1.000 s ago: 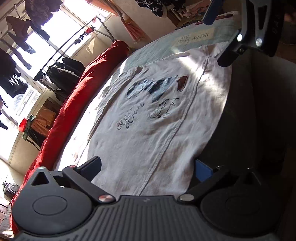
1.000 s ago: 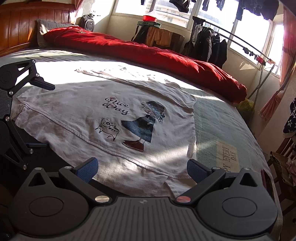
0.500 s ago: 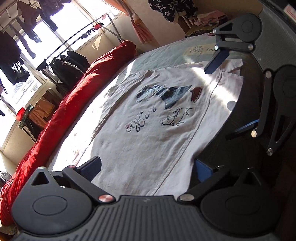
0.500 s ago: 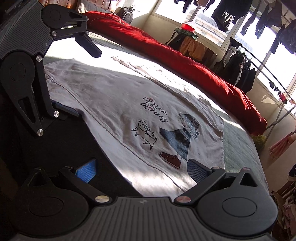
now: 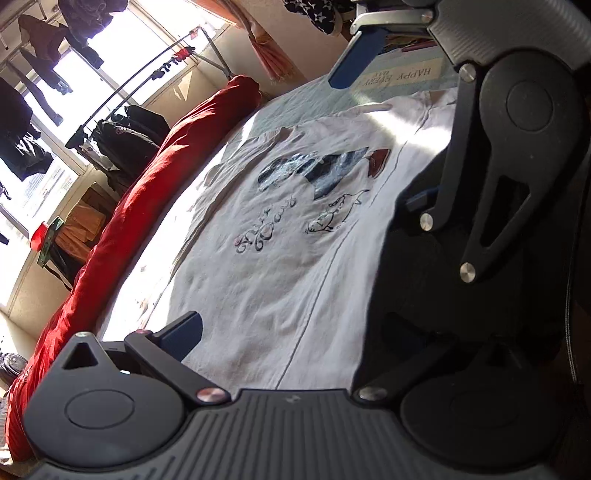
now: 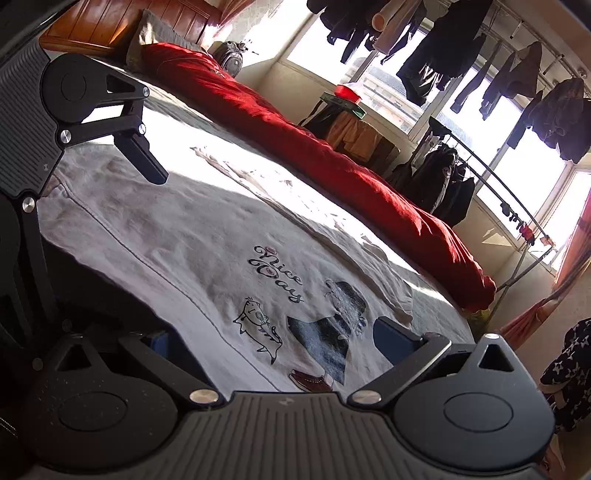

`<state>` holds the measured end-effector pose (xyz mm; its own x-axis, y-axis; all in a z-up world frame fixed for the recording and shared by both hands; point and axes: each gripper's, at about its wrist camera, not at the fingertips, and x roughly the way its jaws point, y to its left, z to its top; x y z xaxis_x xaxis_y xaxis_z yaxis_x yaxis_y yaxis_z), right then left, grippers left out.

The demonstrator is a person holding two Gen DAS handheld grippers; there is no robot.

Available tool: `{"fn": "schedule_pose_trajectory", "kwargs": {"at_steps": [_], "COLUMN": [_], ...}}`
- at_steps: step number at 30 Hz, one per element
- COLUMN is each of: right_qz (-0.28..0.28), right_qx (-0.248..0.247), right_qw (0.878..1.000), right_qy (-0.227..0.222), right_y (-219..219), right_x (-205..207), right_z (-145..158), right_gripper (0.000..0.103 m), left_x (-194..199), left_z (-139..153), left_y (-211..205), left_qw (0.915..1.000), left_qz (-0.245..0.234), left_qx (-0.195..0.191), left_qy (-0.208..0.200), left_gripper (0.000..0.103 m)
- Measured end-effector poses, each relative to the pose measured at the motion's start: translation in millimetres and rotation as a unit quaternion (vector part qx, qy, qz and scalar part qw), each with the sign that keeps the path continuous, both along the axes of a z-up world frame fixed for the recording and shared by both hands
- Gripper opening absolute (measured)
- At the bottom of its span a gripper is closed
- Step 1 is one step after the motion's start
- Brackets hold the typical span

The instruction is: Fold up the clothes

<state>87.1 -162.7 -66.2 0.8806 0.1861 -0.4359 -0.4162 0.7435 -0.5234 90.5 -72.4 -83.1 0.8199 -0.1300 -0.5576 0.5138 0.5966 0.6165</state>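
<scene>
A white T-shirt (image 5: 280, 258) with a "Nice Day" print lies flat on the bed; it also shows in the right wrist view (image 6: 207, 251). My left gripper (image 5: 291, 332) is open, low over the shirt's near hem, with nothing between its fingers. My right gripper (image 6: 273, 339) is open over the same hem by the printed figure. The right gripper (image 5: 384, 133) shows close on the right in the left wrist view. The left gripper (image 6: 92, 229) shows at the left in the right wrist view.
A long red duvet roll (image 6: 332, 155) lies along the far side of the bed. A drying rack with dark clothes (image 6: 454, 184) stands by the windows. A wooden headboard (image 6: 122, 22) is at the far left. A "Happy Every Day" blanket (image 5: 402, 77) lies past the shirt.
Both grippers have moved closer together along the shirt's near hem and lower over it. Each now looms large in the other's view. The shirt has not moved.
</scene>
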Motion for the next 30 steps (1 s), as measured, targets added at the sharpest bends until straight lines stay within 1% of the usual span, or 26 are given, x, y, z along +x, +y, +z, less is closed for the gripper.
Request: {"fn": "schedule_pose_trajectory", "kwargs": {"at_steps": [2, 6, 8, 10, 12, 17, 20, 22, 24, 27, 30], "right_qz": [0.002, 0.012, 0.009, -0.008, -0.014, -0.043, -0.055, -0.06, -0.039, 0.001, 0.004], "right_qx": [-0.004, -0.021, -0.039, -0.074, -0.089, -0.1, -0.086, -0.075, -0.073, -0.096, -0.115], "right_qw": [1.0, 1.0, 0.999, 0.997, 0.995, 0.993, 0.994, 0.995, 0.996, 0.994, 0.992], "right_qy": [-0.005, -0.004, -0.007, -0.012, -0.03, -0.037, -0.034, -0.035, -0.04, -0.05, -0.057], "right_y": [0, -2, -5, -8, -16, -40, -45, -40, -30, -10, -8], "right_x": [-2, -2, -1, 2, 1, 5, 10, 12, 6, 0, 2], "right_z": [2, -9, -21, -34, -38, -39, -36, -33, -33, -37, -42], "right_gripper": [0.103, 0.103, 0.103, 0.103, 0.103, 0.103, 0.103, 0.103, 0.103, 0.103, 0.103], "left_x": [1, -3, -5, -5, -6, -8, -6, -4, -3, -1, -2], "left_z": [-1, -1, 0, 0, -1, -2, -1, 0, -1, -4, -6], "left_y": [-1, 3, 10, 18, 29, 43, 43, 37, 29, 23, 29], "left_qw": [0.9998, 0.9982, 0.9976, 0.9972, 0.9967, 0.9956, 0.995, 0.9952, 0.9959, 0.996, 0.9952], "left_qz": [0.008, 0.018, 0.024, 0.035, 0.047, 0.066, 0.075, 0.07, 0.057, 0.048, 0.046], "left_qx": [0.008, 0.029, 0.037, 0.04, 0.042, 0.041, 0.039, 0.038, 0.036, 0.042, 0.052], "left_qy": [-0.017, -0.049, -0.053, -0.053, -0.052, -0.052, -0.053, -0.057, -0.06, -0.062, -0.069], "left_gripper": [0.102, 0.103, 0.103, 0.103, 0.103, 0.103, 0.103, 0.103, 0.103, 0.103, 0.103]}}
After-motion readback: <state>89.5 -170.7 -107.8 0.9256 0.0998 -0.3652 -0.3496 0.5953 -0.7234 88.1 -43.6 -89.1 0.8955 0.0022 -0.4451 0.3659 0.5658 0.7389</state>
